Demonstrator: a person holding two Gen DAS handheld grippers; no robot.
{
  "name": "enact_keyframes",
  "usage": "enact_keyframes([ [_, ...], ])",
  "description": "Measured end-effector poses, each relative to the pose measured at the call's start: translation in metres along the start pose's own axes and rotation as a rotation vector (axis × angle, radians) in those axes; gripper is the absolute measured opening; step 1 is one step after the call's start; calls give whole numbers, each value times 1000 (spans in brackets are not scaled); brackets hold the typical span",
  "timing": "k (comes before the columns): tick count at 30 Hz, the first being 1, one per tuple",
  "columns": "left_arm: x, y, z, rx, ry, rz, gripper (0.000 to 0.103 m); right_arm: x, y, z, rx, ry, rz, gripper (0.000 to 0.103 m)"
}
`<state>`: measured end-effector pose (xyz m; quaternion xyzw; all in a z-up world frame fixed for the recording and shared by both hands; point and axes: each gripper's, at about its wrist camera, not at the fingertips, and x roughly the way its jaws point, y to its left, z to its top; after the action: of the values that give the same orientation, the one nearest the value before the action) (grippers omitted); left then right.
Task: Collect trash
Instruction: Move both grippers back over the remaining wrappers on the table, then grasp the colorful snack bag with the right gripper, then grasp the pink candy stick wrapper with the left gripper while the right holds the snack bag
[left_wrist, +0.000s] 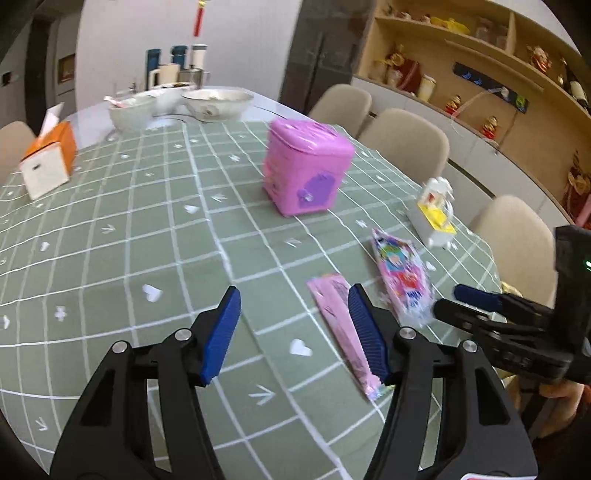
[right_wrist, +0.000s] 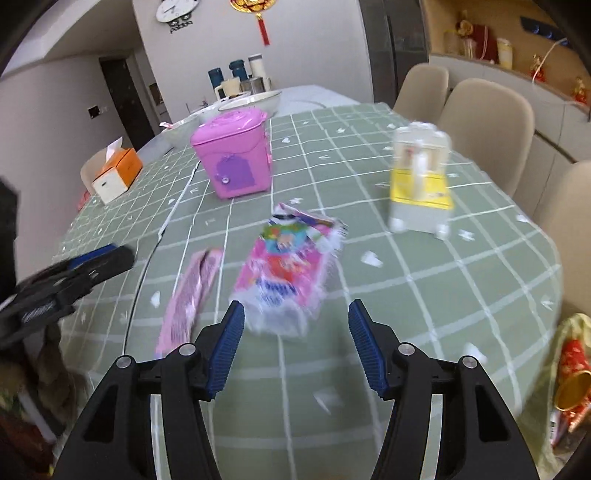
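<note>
A colourful pink snack wrapper (right_wrist: 286, 266) lies flat on the green checked tablecloth (right_wrist: 424, 295), just ahead of my open, empty right gripper (right_wrist: 295, 314). It also shows in the left wrist view (left_wrist: 400, 275). A long pale pink wrapper (left_wrist: 341, 328) lies to its left, beside the right finger of my open, empty left gripper (left_wrist: 295, 299); it also shows in the right wrist view (right_wrist: 192, 291). A pink lidded bin (left_wrist: 304, 170) stands upright further back, also in the right wrist view (right_wrist: 234, 155).
A white and yellow toy (right_wrist: 421, 181) stands at the right. An orange tissue box (left_wrist: 50, 158) sits at the left. Bowls (left_wrist: 216, 103) and cups stand at the far end. Beige chairs (left_wrist: 406, 144) line the right side. The table edge is near.
</note>
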<state>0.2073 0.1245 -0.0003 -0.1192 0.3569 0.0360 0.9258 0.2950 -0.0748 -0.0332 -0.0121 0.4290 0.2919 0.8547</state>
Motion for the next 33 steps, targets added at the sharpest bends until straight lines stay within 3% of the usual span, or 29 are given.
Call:
enact_keyframes([
  [8, -8, 6, 4, -28, -1, -26, 58, 52, 17, 31, -49, 27, -119, 56],
  [11, -9, 5, 4, -27, 4, -38, 58, 56, 24, 32, -114, 42, -121, 56],
  [12, -9, 3, 3, -23, 3, -37, 58, 55, 24, 31, -129, 43, -108, 51],
  [13, -8, 3, 3, -20, 3, -37, 58, 53, 24, 28, -155, 44, -108, 42],
  [15, -7, 1, 2, -14, 8, -36, 58, 47, 22, 22, -170, 43, -102, 31],
  [19, -2, -2, -1, -1, 26, -34, 58, 24, 4, 5, -141, 35, -101, 18],
  [22, 2, -3, -3, -7, 50, -53, 58, 4, -12, -11, -96, 18, -93, 15],
  [26, 3, -12, -7, 5, 66, -146, 57, -26, -28, -32, -33, -18, -63, 15],
  [33, 22, -39, -22, 96, 141, -116, 58, -63, -22, -57, -87, -60, -73, 15],
])
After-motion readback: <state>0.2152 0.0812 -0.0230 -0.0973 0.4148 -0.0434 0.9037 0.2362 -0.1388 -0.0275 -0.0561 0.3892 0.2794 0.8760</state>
